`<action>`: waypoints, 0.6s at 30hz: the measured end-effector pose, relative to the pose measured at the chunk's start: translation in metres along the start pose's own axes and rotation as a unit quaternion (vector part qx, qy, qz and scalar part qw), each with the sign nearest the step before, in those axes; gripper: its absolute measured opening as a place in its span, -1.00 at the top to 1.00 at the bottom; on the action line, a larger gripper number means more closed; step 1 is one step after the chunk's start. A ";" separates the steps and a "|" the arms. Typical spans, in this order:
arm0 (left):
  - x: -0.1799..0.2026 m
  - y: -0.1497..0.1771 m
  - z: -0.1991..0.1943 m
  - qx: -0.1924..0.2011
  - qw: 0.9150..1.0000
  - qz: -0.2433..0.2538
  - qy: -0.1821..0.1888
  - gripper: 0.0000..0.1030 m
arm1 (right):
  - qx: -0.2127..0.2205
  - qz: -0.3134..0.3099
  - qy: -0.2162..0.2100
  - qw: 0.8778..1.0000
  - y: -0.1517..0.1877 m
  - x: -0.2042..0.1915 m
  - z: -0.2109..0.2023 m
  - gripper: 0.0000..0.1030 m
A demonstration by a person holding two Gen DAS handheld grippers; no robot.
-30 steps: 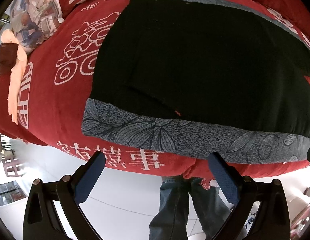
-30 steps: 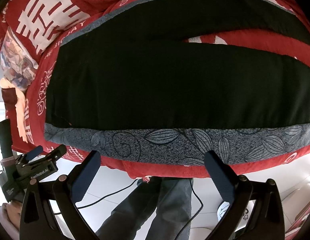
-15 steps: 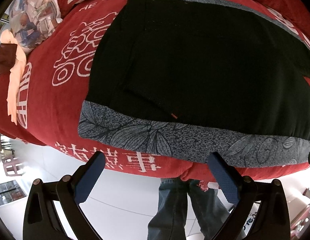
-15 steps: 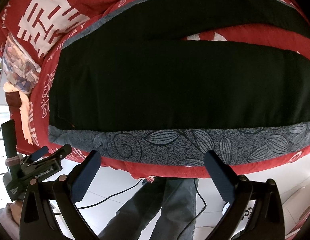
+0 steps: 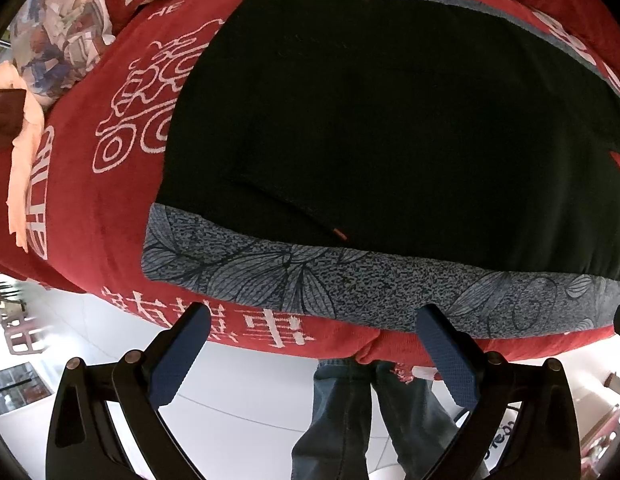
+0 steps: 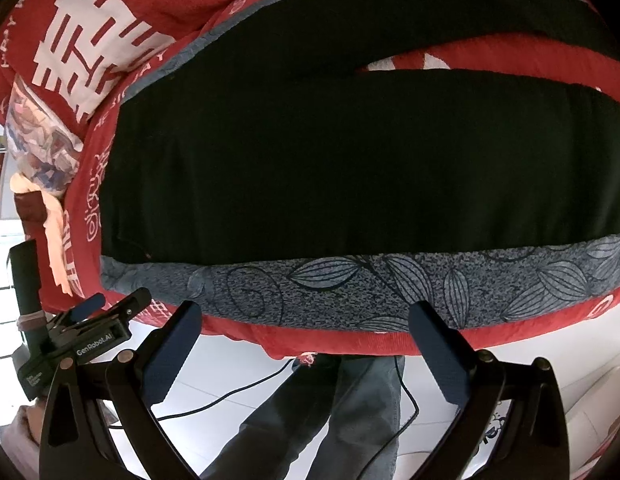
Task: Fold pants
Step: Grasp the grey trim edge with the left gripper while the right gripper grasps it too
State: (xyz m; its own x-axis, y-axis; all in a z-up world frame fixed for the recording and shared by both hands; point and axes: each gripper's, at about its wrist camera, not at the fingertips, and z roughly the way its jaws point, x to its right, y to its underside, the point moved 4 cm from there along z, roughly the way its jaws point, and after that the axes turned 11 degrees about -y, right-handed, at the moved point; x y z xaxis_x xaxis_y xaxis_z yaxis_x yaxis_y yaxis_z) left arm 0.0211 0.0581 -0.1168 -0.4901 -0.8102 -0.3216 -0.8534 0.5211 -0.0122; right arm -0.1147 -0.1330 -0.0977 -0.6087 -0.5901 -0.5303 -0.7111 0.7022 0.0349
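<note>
Hand-held gripper (image 6: 306, 344) gaping — pants (image 6: 350, 168), pillow (image 6: 42, 148) beyond

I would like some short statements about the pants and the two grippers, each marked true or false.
1. The black pants lie spread on a red blanket with white print. True.
2. The left gripper is shut on the pants. False: its jaws stand open and hold nothing.
3. The pants have a grey band with a leaf pattern along the near edge. True.
4. The right gripper is open and apart from the fabric. True.
5. The two pant legs are already stacked one on the other. False: red blanket shows in a gap between them in the right wrist view.
</note>
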 end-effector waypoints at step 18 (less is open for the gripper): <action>-0.041 0.013 0.051 -0.013 0.948 -0.125 0.291 -1.00 | -0.046 0.109 -0.269 0.956 0.036 0.032 0.051 -0.27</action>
State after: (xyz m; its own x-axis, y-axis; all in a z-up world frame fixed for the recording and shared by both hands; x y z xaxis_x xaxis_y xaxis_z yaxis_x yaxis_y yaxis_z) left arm 0.0390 0.1124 -0.1521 -0.2802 -0.9225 0.2655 -0.9563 0.2924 0.0066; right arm -0.1417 -0.1063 -0.1570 -0.4944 -0.1270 -0.8599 -0.6310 0.7328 0.2546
